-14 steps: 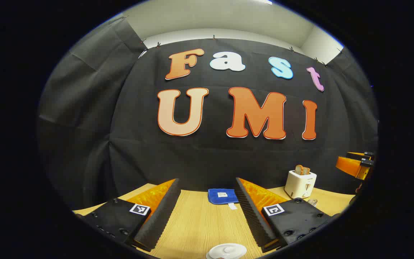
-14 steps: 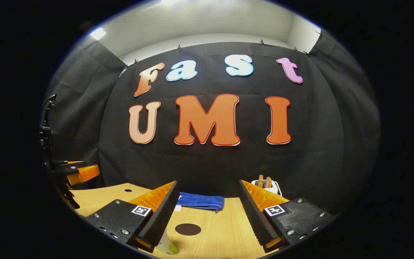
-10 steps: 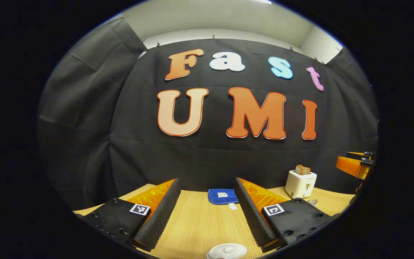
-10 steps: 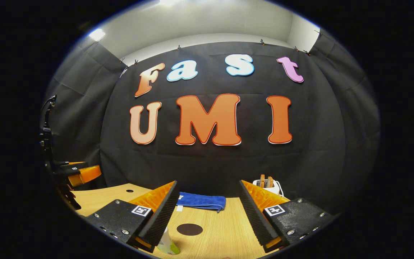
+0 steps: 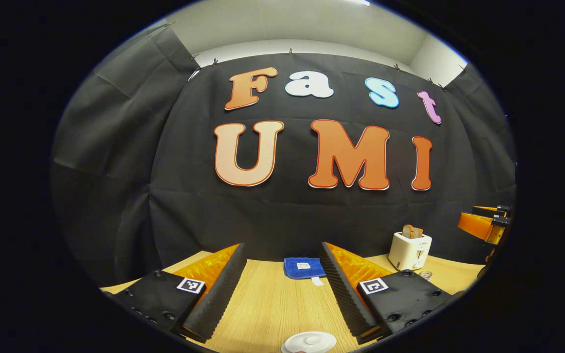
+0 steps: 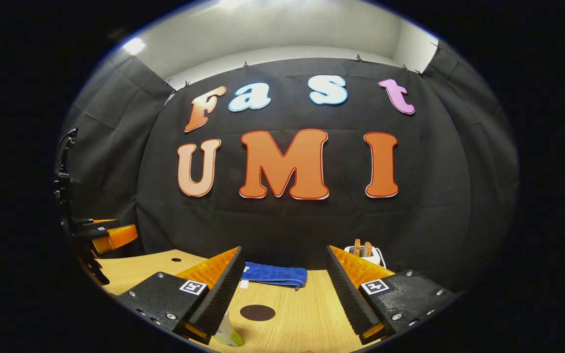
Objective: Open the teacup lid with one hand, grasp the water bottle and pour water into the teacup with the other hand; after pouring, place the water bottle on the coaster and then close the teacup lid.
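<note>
On the wooden tabletop (image 5: 268, 304) nothing of the task looks begun — judging from how things lie, every step is still ahead. At the near edge of the left gripper view the white teacup lid (image 5: 309, 341) sits flat, apparently in place on its cup, just below and slightly right of the gap between the fingers. The left gripper (image 5: 281, 289) hangs above it with its fingers spread wide, holding and touching nothing. Farther off lie a folded blue cloth (image 5: 303, 267) and, to the right, a white toaster (image 5: 409, 250) with bread in its slots.

In the right gripper view, the right gripper (image 6: 283, 290) is likewise spread wide and empty. Peeking out beneath its left finger is what seems to be the water bottle (image 6: 228, 335) — pale with a green label, too little showing to be sure. Just beyond, between the fingers, the dark round coaster (image 6: 257, 312) lies bare on the wood.

Left to do, by my reading: lift the lid, grasp the bottle, pour, set the bottle on the coaster, and close the lid.
</note>
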Action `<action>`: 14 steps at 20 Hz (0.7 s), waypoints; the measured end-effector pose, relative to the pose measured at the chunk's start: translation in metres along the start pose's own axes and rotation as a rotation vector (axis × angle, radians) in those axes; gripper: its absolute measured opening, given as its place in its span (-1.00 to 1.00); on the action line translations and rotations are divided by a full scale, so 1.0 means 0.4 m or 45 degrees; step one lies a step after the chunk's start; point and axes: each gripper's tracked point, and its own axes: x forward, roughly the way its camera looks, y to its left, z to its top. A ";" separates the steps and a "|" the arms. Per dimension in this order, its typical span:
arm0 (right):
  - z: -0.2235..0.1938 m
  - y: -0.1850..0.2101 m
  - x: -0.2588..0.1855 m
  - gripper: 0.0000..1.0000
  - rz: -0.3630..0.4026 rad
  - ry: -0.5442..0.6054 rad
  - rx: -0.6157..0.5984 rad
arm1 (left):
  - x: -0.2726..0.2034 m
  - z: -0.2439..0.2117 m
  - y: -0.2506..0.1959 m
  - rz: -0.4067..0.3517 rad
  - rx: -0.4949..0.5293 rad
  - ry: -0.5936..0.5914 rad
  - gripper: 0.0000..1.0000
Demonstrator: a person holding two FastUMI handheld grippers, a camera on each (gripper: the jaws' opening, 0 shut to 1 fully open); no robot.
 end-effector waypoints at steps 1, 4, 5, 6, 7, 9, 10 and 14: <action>-0.001 -0.001 -0.001 0.96 -0.003 0.002 -0.002 | 0.000 -0.001 -0.001 0.001 0.002 0.000 0.99; -0.005 -0.003 -0.002 0.96 -0.003 0.006 -0.002 | -0.002 -0.003 -0.006 -0.001 0.011 0.002 0.97; -0.004 -0.002 -0.003 0.96 -0.002 0.006 -0.002 | -0.003 -0.002 -0.006 0.000 0.013 0.001 0.99; -0.002 -0.004 -0.002 0.96 -0.003 0.007 -0.001 | -0.003 0.000 -0.008 0.002 0.017 -0.001 0.97; 0.001 -0.004 -0.002 0.96 -0.002 0.004 -0.002 | -0.005 0.006 -0.007 0.003 0.020 -0.004 0.97; 0.017 -0.007 0.004 0.96 -0.005 -0.004 -0.012 | -0.008 0.016 -0.012 0.002 0.026 -0.015 0.97; 0.027 -0.010 0.007 0.96 -0.010 -0.009 -0.020 | -0.008 0.022 -0.015 0.003 0.033 -0.020 0.97; 0.064 0.004 0.010 0.96 0.008 -0.030 -0.034 | -0.011 0.038 -0.021 0.003 0.060 -0.029 0.99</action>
